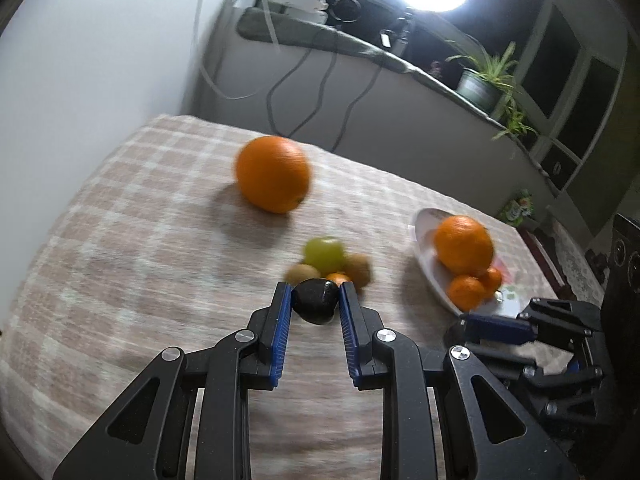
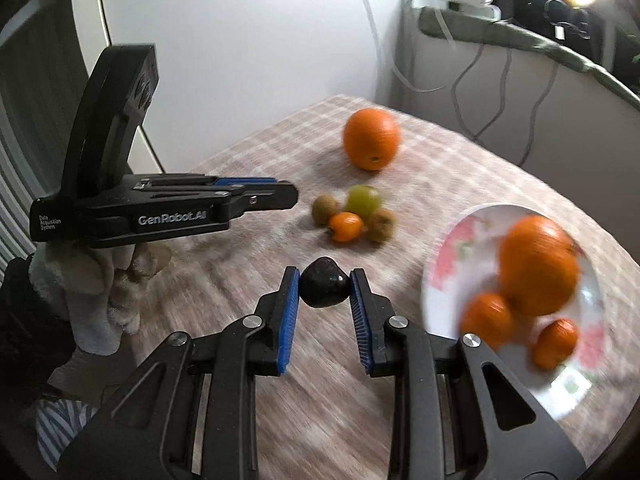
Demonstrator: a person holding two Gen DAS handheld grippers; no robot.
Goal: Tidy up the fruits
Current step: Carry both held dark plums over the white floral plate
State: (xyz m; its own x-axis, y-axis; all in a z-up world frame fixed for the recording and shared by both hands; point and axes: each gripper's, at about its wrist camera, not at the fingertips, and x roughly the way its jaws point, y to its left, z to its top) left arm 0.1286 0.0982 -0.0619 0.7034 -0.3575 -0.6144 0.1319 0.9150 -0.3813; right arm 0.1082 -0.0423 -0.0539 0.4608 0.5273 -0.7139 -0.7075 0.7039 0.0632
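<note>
A dark avocado (image 2: pixel 324 282) sits between the blue pads of my right gripper (image 2: pixel 325 280), which is shut on it above the checked tablecloth. In the left wrist view a dark fruit (image 1: pixel 315 300) lies between the pads of my left gripper (image 1: pixel 315 293); whether they grip it I cannot tell. A white flowered plate (image 2: pixel 460 240) at the right holds a big orange (image 2: pixel 538 266) and two small ones. A loose orange (image 2: pixel 372 138) lies at the back. A green fruit (image 2: pixel 363 201), two kiwis and a small orange fruit (image 2: pixel 346 227) cluster mid-table.
The left gripper body (image 2: pixel 168 208) hovers at the left in the right wrist view. The right gripper (image 1: pixel 520 328) lies low beside the plate (image 1: pixel 424 248) in the left wrist view. A sill with cables, a potted plant (image 1: pixel 484 76) and a bright lamp stand behind.
</note>
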